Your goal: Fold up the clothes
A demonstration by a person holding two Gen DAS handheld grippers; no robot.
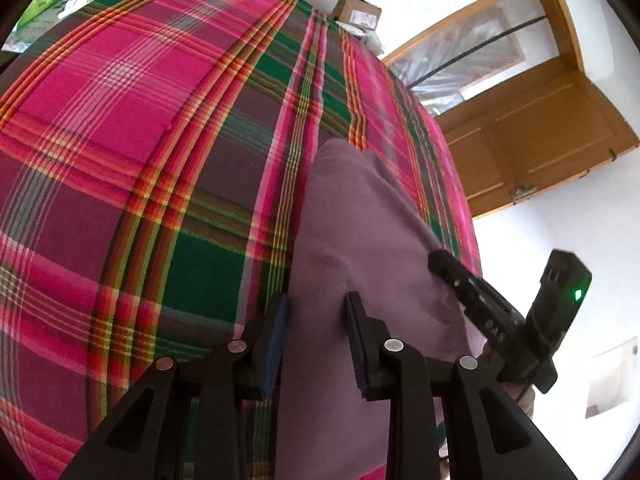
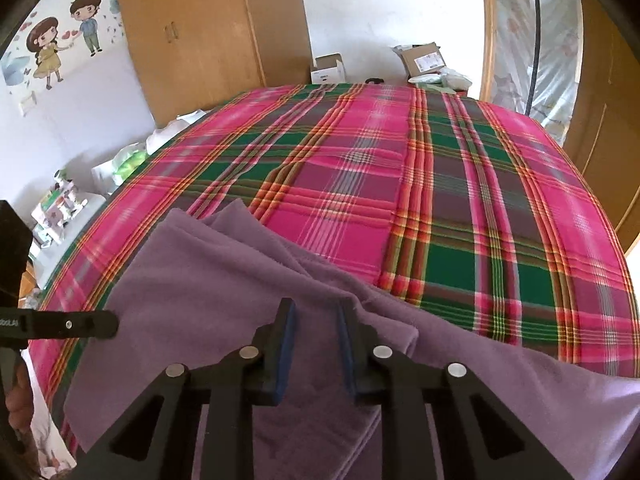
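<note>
Below, a purple cloth is lying folded on the near edge of a plaid-covered bed. Left claw and right claw are both hovering released above it, pads apart.

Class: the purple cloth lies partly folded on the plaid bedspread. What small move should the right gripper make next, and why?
Probably lower the right gripper and close on the purple cloth at the folded edge just ahead. Its jaws stand apart above that edge, gripping nothing, and the layers on the plaid bedspread look uneven.
</note>
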